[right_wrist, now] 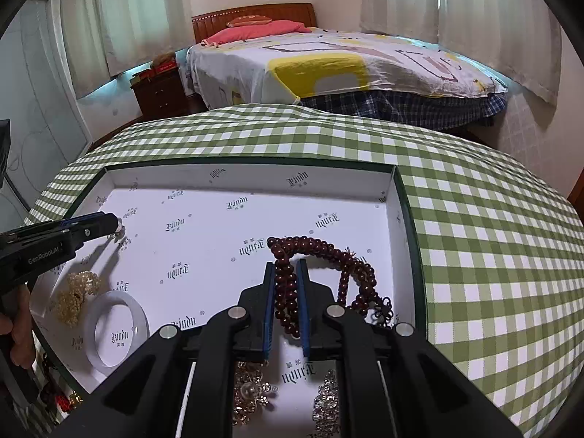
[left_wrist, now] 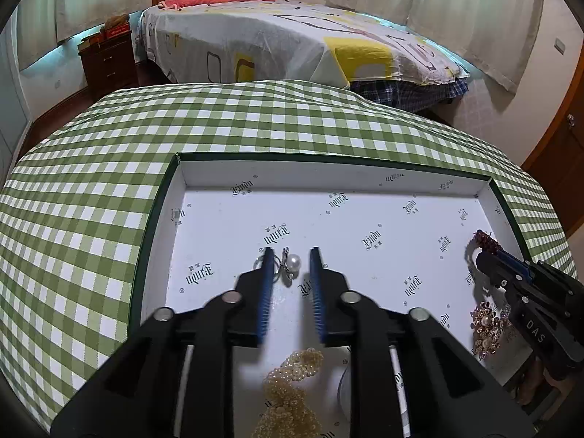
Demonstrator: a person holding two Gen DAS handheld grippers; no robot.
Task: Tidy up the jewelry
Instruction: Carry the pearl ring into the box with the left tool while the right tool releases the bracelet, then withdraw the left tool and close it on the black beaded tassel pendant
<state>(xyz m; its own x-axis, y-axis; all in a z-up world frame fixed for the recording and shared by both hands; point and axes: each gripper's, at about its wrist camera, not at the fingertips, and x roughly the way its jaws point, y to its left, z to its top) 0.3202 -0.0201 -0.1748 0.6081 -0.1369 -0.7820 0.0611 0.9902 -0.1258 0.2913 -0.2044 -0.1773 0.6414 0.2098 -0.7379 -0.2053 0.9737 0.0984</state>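
1. Lying on the floor of the shallow white box [left_wrist: 219, 179]: a pearl earring [left_wrist: 290, 264], its round glossy pearl to the right, thin silver wire to the left, long axis roughly across the left wrist view.
2. Straddling that earring: the left gripper [left_wrist: 291, 259], blue ribbed pads parted to a moderate gap, nothing pinched between them.
3. Clamped narrow by the right gripper [right_wrist: 285, 268]: a dark red bead strand [right_wrist: 321, 248], round polished beads, wood-like; gripped section running along the fingers, the rest arching right and ending in a dark knotted cord near the box's right wall.
4. Elsewhere in the box: a heaped cream seed-pearl strand [left_wrist: 292, 387], a smooth translucent white bangle [right_wrist: 120, 332] lying flat, gold-toned flower brooches [left_wrist: 487, 328] with pearl centres, and sparkly clusters [right_wrist: 326, 398] under the right gripper.
5. Printed over the white lining, upside down from here: a blackletter logo, seemingly "Lindu".
6. Readable on the grippers' black bodies: "GenRobot.AI" and "DAS".
7. Beneath the box: a green-and-white checked cloth [left_wrist: 91, 219], woven, slightly rumpled.
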